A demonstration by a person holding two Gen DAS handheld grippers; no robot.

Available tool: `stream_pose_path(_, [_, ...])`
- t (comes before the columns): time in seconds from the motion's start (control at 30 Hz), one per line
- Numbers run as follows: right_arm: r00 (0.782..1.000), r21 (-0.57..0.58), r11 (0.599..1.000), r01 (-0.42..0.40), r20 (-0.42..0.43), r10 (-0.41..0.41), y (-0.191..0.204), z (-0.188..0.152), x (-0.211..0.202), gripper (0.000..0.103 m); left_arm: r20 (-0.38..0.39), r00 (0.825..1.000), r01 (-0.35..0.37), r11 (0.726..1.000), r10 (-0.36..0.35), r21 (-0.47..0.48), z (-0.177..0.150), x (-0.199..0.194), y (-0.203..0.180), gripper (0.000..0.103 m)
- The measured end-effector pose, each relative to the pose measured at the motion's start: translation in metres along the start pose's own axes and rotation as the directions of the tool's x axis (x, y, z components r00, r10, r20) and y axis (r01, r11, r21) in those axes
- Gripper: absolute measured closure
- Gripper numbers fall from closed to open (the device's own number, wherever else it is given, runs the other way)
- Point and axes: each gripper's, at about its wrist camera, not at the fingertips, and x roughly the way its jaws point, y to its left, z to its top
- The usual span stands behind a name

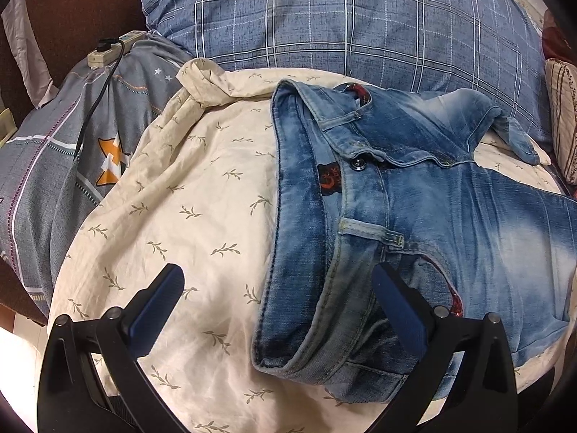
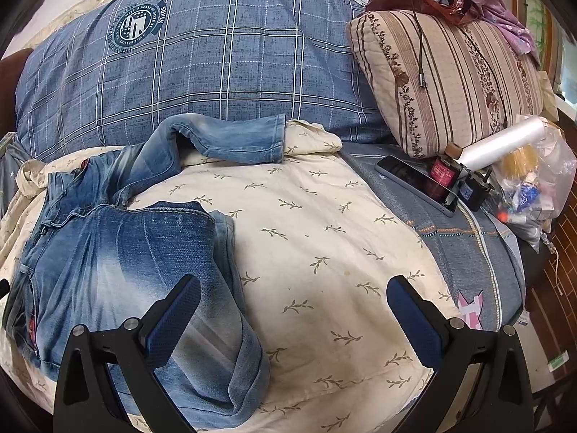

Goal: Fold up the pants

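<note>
Left tool (image 1: pixel 277 281) open and empty over the waistband of the jeans (image 1: pixel 414 209); right tool (image 2: pixel 294 294) open, straddling the folded leg edge. Judged best: pinch the far leg (image 2: pixel 230 137) ahead by its hem and draw it flat. Cream sheet (image 2: pixel 324 245) on bed, clutter right.

Cream sheet (image 2: pixel 324 252) open right of jeans (image 2: pixel 119 263); phone (image 2: pixel 414 184) beyond.
</note>
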Motion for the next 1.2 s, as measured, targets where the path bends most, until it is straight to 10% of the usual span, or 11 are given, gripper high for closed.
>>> stream_pose_path(1.2, [0.999, 0.089, 0.995, -0.046, -0.011, 0.048, -0.043, 0.006, 0.006, 0.000, -0.100, 0.989, 0.097, 0.987, -0.110, -0.126, 0.022, 0.009, 0.039, 0.000])
